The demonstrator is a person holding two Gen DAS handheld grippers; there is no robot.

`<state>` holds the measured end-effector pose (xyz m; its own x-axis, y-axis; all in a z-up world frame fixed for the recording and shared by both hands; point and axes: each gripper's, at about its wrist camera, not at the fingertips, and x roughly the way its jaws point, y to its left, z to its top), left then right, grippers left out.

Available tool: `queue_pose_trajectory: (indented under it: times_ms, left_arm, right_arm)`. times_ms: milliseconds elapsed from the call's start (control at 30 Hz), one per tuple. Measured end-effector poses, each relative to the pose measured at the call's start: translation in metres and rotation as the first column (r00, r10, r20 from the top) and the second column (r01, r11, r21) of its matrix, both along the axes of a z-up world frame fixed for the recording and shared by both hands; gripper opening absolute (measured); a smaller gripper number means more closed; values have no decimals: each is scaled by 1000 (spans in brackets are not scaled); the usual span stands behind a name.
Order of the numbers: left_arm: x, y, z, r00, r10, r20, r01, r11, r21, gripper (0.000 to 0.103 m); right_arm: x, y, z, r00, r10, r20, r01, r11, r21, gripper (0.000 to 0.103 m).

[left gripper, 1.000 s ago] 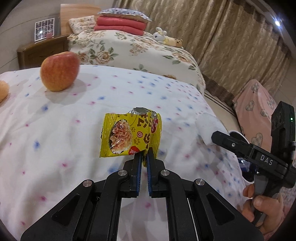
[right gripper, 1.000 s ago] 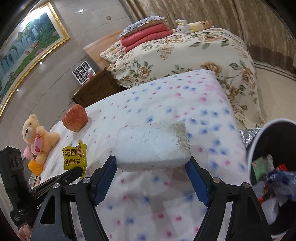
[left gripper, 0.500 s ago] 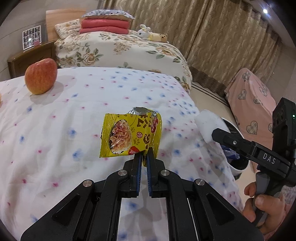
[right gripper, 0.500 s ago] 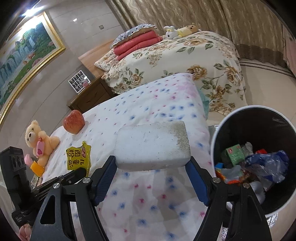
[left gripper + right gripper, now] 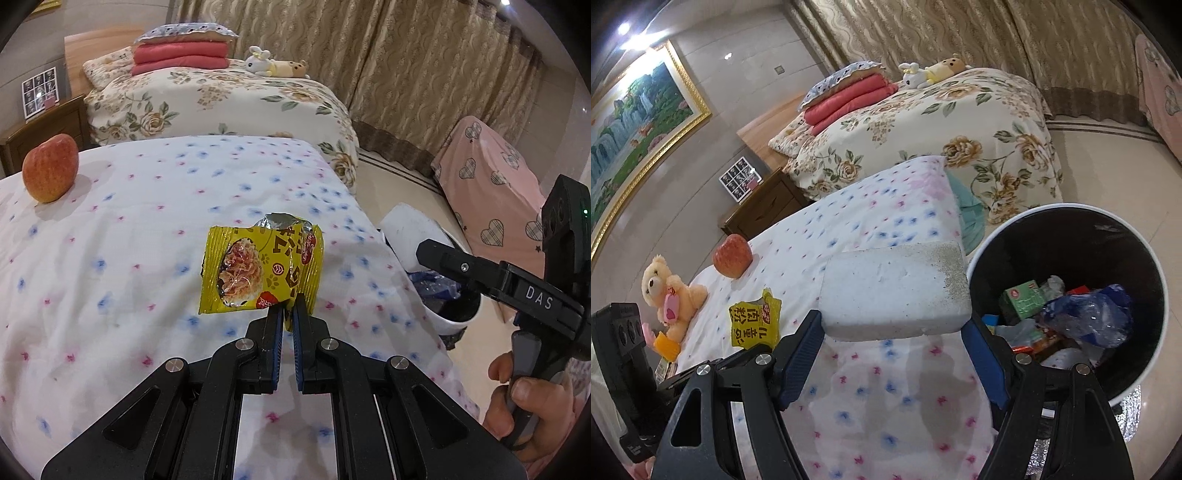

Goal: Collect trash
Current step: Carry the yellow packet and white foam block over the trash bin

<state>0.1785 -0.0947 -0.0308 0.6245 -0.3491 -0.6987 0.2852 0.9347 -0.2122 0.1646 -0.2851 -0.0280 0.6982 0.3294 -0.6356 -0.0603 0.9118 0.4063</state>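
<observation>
White foam block (image 5: 894,291), clamped between the right gripper's (image 5: 892,332) fingers, hangs just left of the trash bin (image 5: 1156,291); carry it fully over the rim before releasing. The left gripper (image 5: 287,317) pinches a yellow snack wrapper (image 5: 258,273) above the near bed (image 5: 147,236).

Dotted bed (image 5: 155,206): apple (image 5: 50,168), teddy bear (image 5: 670,291).

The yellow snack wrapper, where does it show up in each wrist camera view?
Left wrist: wrapper at centre, pinched by the left tongs.
Right wrist: wrapper at lower left, beside the foam block.
Shared landmark: the apple on the dotted sheet.
</observation>
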Motion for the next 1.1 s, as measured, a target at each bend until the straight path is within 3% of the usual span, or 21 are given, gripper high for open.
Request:
queue_pose_trajectory:
  times_ms: [1100]
  left_arm:
    - [-13,-76,9,987,-159,20,159,987,6,5]
  right_arm:
    - [-40,-85,-6,985,-174,-9,174,985,4,77]
